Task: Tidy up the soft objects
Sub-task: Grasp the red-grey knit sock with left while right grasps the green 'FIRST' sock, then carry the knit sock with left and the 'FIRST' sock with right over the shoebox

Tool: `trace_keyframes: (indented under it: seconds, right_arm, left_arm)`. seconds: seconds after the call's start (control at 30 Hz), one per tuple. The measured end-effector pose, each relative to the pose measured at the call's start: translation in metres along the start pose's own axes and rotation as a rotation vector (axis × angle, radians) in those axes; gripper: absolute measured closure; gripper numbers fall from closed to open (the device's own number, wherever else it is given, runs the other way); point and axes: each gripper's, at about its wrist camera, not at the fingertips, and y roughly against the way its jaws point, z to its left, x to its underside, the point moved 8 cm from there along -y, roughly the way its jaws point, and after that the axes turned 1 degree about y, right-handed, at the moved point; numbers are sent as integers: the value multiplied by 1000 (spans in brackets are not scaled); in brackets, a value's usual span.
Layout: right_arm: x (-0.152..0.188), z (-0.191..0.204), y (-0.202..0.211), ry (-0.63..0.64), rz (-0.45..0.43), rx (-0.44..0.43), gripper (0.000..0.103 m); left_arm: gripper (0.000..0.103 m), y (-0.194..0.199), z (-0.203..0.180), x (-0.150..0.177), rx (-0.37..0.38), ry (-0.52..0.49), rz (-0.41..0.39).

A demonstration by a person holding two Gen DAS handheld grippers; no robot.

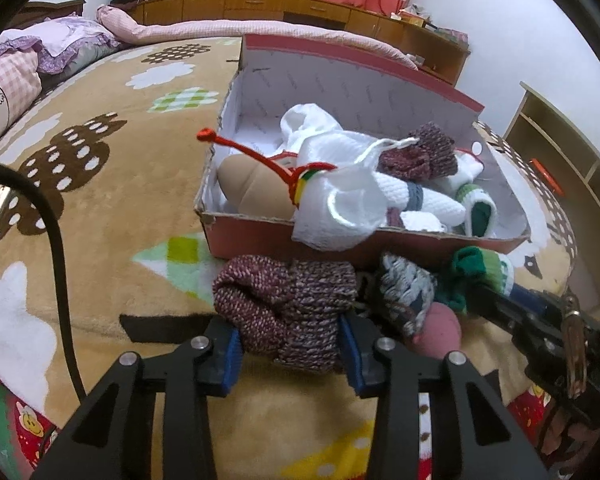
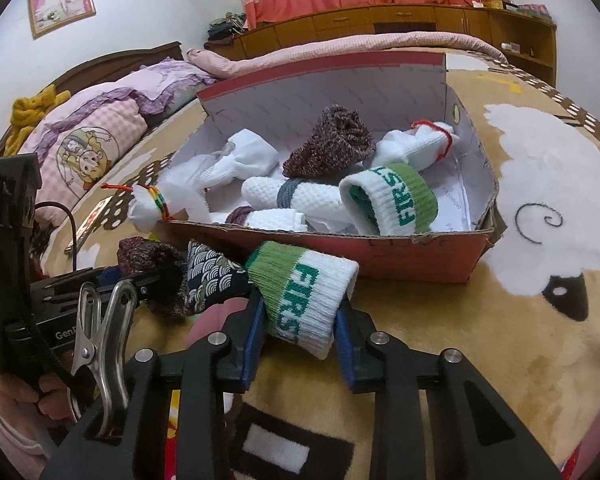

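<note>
Low in each frame, the left gripper (image 1: 290, 344) clamped a maroon knitted sock roll (image 1: 286, 312), the right gripper (image 2: 300, 326) a green-and-white rolled sock (image 2: 306, 300); lifting both clear over the red cardboard shoebox (image 2: 420, 256) rim seemed wise.

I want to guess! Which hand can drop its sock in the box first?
Probably right. The right gripper pinches the green-and-white sock near the box; the left gripper is partly blocked by overhanging white cloth.

Left gripper (image 1: 290, 340): lower centre of its own frame, angled downward, blue pads pressed on a maroon knit sock (image 1: 286, 312).
Right gripper (image 2: 300, 322): lower centre, angled downward, pads clamped on a green-and-white sock (image 2: 306, 296).
Hand (image 2: 28, 396): lower left, gripping the left gripper's handle.
</note>
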Motion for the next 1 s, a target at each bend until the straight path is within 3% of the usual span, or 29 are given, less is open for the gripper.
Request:
trace_keyframes:
  seconds: [1.0]
  right_arm:
    - [-11, 1, 51, 9, -102, -3, 71]
  left_arm:
    - [61, 60, -29, -27, 42, -41, -96]
